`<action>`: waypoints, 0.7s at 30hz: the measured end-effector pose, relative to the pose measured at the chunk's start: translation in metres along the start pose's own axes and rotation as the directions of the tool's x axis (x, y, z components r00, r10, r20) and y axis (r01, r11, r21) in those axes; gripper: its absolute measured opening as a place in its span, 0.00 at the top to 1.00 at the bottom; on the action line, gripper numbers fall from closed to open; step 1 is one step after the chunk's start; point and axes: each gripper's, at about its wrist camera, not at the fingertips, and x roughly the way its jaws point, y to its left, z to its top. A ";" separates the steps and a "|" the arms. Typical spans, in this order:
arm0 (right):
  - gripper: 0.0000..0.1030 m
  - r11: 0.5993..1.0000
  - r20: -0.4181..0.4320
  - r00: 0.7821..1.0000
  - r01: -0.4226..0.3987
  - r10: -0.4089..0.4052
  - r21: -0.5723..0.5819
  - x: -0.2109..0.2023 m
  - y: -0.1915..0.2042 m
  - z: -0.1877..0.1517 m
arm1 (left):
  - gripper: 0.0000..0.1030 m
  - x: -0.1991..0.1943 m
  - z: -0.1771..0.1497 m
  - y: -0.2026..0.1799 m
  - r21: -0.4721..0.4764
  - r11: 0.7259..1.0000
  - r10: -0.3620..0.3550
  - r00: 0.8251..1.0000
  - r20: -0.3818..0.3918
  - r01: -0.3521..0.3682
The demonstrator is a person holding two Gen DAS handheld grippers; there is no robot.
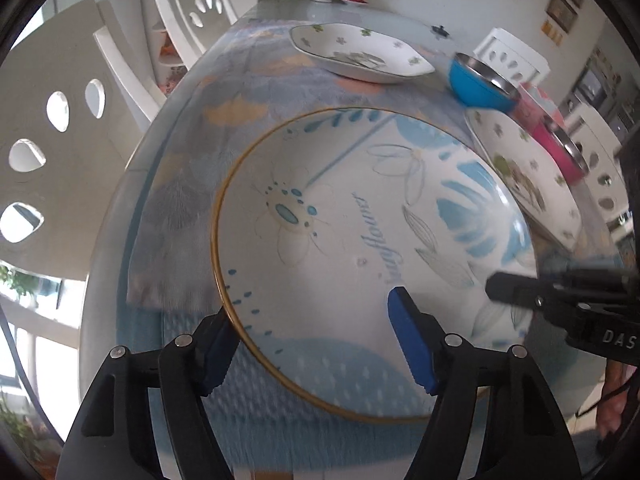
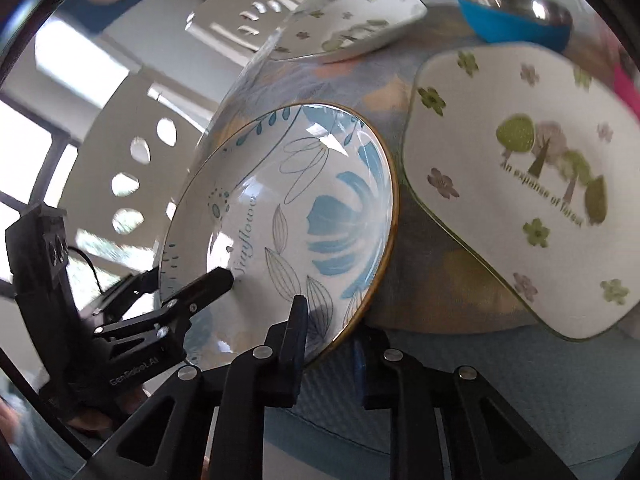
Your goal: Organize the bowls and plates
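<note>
The large round plate with the blue flower pattern point(image 1: 372, 240) was held at the near edge of the table point(image 1: 280, 12), over the patterned cloth point(image 1: 240, 92), and appeared tilted, its right side raised, so that it could be carried rather than slid.

The right gripper point(image 2: 332, 336) was closed narrowly on the plate's near rim, one finger above the glazed face and one below; a thin rim is best pinched this way. The left gripper point(image 1: 316, 344) stood about half open astride the opposite rim, its blue pads point(image 1: 412, 344) either side of the edge. Whether the pads already pressed the rim could not be told. A second hold was judged useful, since a wide plate gripped at one point would tip.

Two white squarish plates with green flowers were left on the cloth: one point(image 2: 520, 184) just right of the round plate, the other point(image 1: 360, 52) toward the far edge. A blue bowl with a steel lining point(image 1: 480, 84) and a pink bowl point(image 1: 560, 148) were seen near the right edge. Stacking like with like was judged the likely aim.
</note>
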 end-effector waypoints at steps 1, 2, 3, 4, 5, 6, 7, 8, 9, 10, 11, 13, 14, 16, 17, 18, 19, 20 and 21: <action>0.80 0.999 -0.003 1.000 0.015 -0.015 -0.032 -0.001 0.003 -0.002 | 0.33 -0.004 -0.006 -0.001 0.000 1.000 -0.007 1.000 -0.014 0.007; 0.80 0.999 -0.011 1.000 0.010 -0.011 -0.042 -0.004 0.003 -0.004 | 0.33 -0.008 -0.012 -0.002 0.000 1.000 -0.017 0.999 -0.031 0.017; 0.80 0.999 -0.022 1.000 -0.001 0.000 -0.043 -0.006 0.002 -0.007 | 0.33 -0.012 -0.016 -0.002 0.005 1.000 -0.018 0.999 -0.037 0.018; 0.80 0.999 -0.028 1.000 -0.006 0.005 -0.047 -0.006 0.002 -0.010 | 0.33 -0.016 -0.022 -0.005 0.014 1.000 -0.016 0.999 -0.044 0.017; 0.80 0.998 -0.037 0.999 -0.008 0.006 -0.058 -0.009 0.003 -0.014 | 0.33 -0.021 -0.028 -0.007 0.017 1.000 -0.013 0.998 -0.054 0.014; 0.80 0.998 -0.042 0.999 -0.008 0.005 -0.069 -0.011 0.002 -0.019 | 0.33 -0.024 -0.034 -0.009 0.011 1.000 -0.012 0.998 -0.064 0.012; 0.80 0.997 -0.047 0.999 -0.007 0.003 -0.081 -0.012 0.005 -0.021 | 0.33 -0.027 -0.038 -0.009 0.001 1.000 -0.011 0.997 -0.072 0.011; 0.80 0.996 -0.052 0.999 -0.008 0.003 -0.089 -0.013 0.007 -0.025 | 0.33 -0.031 -0.044 -0.010 -0.015 1.000 -0.003 0.997 -0.081 0.001; 0.80 0.995 -0.056 0.998 -0.008 0.002 -0.104 -0.014 0.011 -0.029 | 0.33 -0.034 -0.047 -0.009 -0.029 1.000 0.009 0.996 -0.088 -0.011; 0.80 0.993 -0.058 0.998 -0.007 0.000 -0.117 -0.015 0.012 -0.032 | 0.34 -0.036 -0.051 -0.009 -0.055 0.998 0.024 0.995 -0.096 -0.029; 0.79 0.990 -0.059 0.998 -0.004 -0.005 -0.141 -0.015 0.017 -0.034 | 0.34 -0.038 -0.055 -0.007 -0.089 0.995 0.034 0.994 -0.100 -0.043; 0.79 0.987 -0.061 0.998 -0.002 -0.008 -0.159 -0.007 0.025 -0.031 | 0.34 -0.038 -0.060 -0.004 -0.118 0.992 0.043 0.994 -0.102 -0.055; 0.79 0.986 -0.066 0.998 -0.007 -0.004 -0.165 -0.005 0.026 -0.030 | 0.34 -0.037 -0.061 -0.003 -0.123 0.991 0.046 0.994 -0.101 -0.058; 0.79 0.986 -0.080 0.997 -0.019 0.006 -0.165 0.002 0.027 -0.030 | 0.34 -0.034 -0.060 -0.001 -0.128 0.989 0.060 0.992 -0.107 -0.073; 0.78 0.986 -0.095 0.995 -0.025 0.009 -0.164 0.005 0.026 -0.029 | 0.34 -0.033 -0.059 -0.001 -0.131 0.988 0.068 0.991 -0.111 -0.083; 0.78 0.986 -0.110 0.994 -0.029 0.010 -0.165 0.008 0.025 -0.029 | 0.34 -0.031 -0.058 -0.001 -0.135 0.986 0.078 0.989 -0.123 -0.094; 0.77 0.986 -0.131 0.991 -0.031 0.009 -0.165 0.014 0.026 -0.028 | 0.32 -0.028 -0.059 -0.002 -0.136 0.986 0.081 0.988 -0.134 -0.099; 0.77 0.986 -0.147 0.989 -0.040 0.016 -0.159 0.018 0.023 -0.028 | 0.31 -0.025 -0.059 -0.003 -0.127 0.987 0.083 0.985 -0.152 -0.103; 0.77 0.987 -0.147 0.989 -0.048 0.025 -0.156 0.017 0.022 -0.028 | 0.30 -0.024 -0.058 -0.004 -0.120 0.987 0.087 0.983 -0.164 -0.107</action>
